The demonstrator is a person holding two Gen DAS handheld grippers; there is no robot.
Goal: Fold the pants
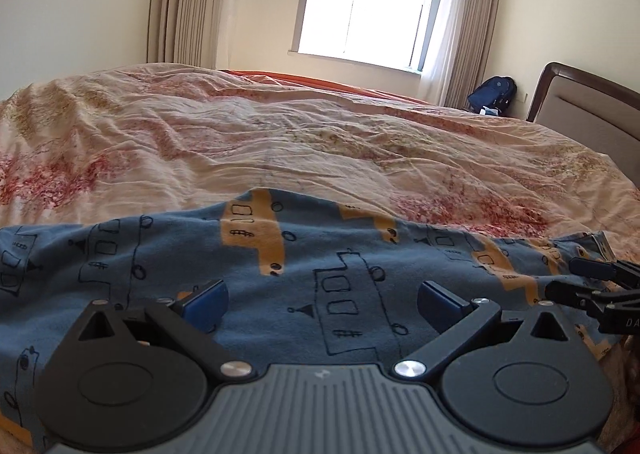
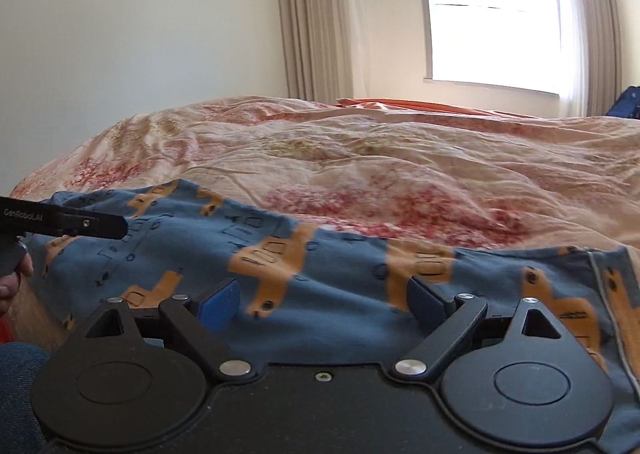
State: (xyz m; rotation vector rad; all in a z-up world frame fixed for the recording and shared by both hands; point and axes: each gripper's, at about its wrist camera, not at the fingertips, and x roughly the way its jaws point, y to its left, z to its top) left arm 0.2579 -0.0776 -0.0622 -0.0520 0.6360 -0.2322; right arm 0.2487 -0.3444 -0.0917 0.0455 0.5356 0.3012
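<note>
Blue pants (image 1: 352,254) printed with orange and outlined vehicles lie spread across the near edge of the bed. My left gripper (image 1: 320,296) hangs just above the cloth, its blue-padded jaws open and empty. My right gripper (image 2: 320,294) is open in the same way over the pants (image 2: 344,266), farther right, near a stitched hem (image 2: 600,286). In the left wrist view the right gripper's black fingers (image 1: 588,268) reach in at the right edge. A finger (image 2: 92,225) of the left gripper shows at the left of the right wrist view, with a hand (image 2: 12,286) behind it.
A wrinkled cream and red floral quilt (image 1: 280,133) covers the bed beyond the pants. A padded headboard (image 1: 580,109) stands at the right, with a blue backpack (image 1: 490,93) on the floor near it. A bright window (image 1: 368,1) with curtains is behind. A jeans-clad leg (image 2: 20,366) is at lower left.
</note>
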